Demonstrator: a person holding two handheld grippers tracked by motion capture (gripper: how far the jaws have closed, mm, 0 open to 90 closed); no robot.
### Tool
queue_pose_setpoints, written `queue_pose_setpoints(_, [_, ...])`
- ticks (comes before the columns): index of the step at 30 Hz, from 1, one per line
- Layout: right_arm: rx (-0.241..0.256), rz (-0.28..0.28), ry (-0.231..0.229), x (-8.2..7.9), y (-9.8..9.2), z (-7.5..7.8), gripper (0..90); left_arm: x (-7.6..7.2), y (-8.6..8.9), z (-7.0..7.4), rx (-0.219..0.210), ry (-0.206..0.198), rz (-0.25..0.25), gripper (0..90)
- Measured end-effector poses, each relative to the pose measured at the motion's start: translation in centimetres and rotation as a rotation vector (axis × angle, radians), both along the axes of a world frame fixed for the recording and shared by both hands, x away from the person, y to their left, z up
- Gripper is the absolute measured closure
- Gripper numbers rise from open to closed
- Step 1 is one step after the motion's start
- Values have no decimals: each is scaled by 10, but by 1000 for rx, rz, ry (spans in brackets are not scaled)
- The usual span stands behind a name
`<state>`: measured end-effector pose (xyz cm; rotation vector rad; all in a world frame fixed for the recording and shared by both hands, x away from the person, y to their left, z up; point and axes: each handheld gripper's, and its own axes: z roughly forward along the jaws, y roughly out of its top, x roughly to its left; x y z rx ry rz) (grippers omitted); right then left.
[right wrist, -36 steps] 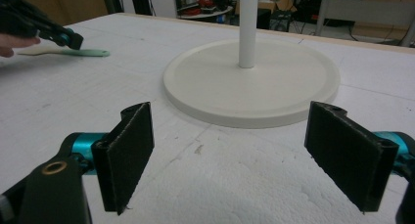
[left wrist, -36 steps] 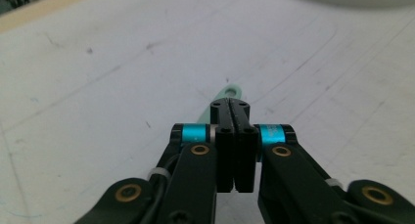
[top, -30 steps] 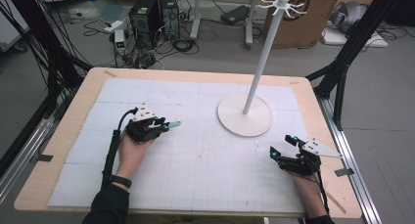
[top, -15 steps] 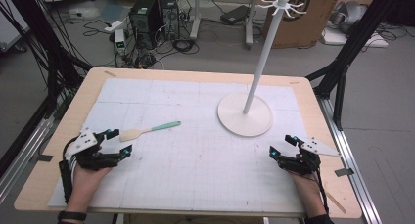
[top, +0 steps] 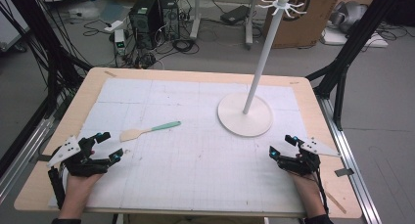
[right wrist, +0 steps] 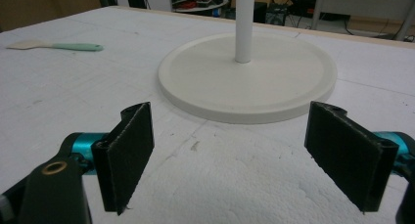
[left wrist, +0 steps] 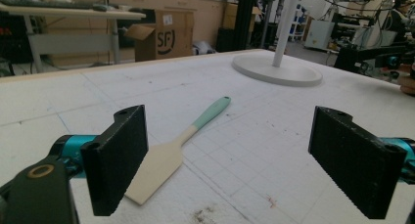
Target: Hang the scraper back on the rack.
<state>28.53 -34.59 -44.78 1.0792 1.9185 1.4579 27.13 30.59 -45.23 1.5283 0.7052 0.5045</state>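
With both grippers' fingers spread wide and empty, the spatula (left wrist: 176, 148) lies flat on the tabletop (top: 195, 160) just ahead of the left gripper (top: 108, 145), where a low pinch could skid its thin blade away.

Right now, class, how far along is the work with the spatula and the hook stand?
Done: nothing shows as finished; the spatula lies flat on the table, apart from the hook stand. In hand: nothing; the left gripper sits open just short of the spatula's blade, and the right gripper rests open near the stand's base. Left, probably: gripping the spatula and hanging it on a hook.
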Motion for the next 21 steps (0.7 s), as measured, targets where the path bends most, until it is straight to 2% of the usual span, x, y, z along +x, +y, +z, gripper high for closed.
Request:
queue_pose_setpoints(2, [-4,1,-2,0,0,0,179,3,0,2,-1,29,3,151])
queue_pose_setpoints(4, [-5,0,-4,0,0,0,179,8,-2,7,41,59,3,151])
queue_pose_setpoints(7, [-11,10,-4,0,0,0,179,16,-6,17,58,66,-4,144])
queue_pose_setpoints(9, [-10,11,-3,0,1,0,179,23,-10,22,64,87,-5,131])
queue_pose_setpoints(10, [-11,11,-6,0,1,0,179,29,-13,25,88,105,-11,118])
queue_pose_setpoints(11, [-13,12,-6,0,1,0,179,32,-16,27,106,111,-9,106])
queue_pose_setpoints(14, [-10,16,-4,0,0,0,179,44,-27,34,198,121,6,105])
queue_pose_setpoints(17, [-9,17,-5,0,0,0,179,57,-36,35,233,134,1,105])
queue_pose_setpoints(21, [-12,17,-7,0,0,0,179,74,-47,32,288,192,-40,114])
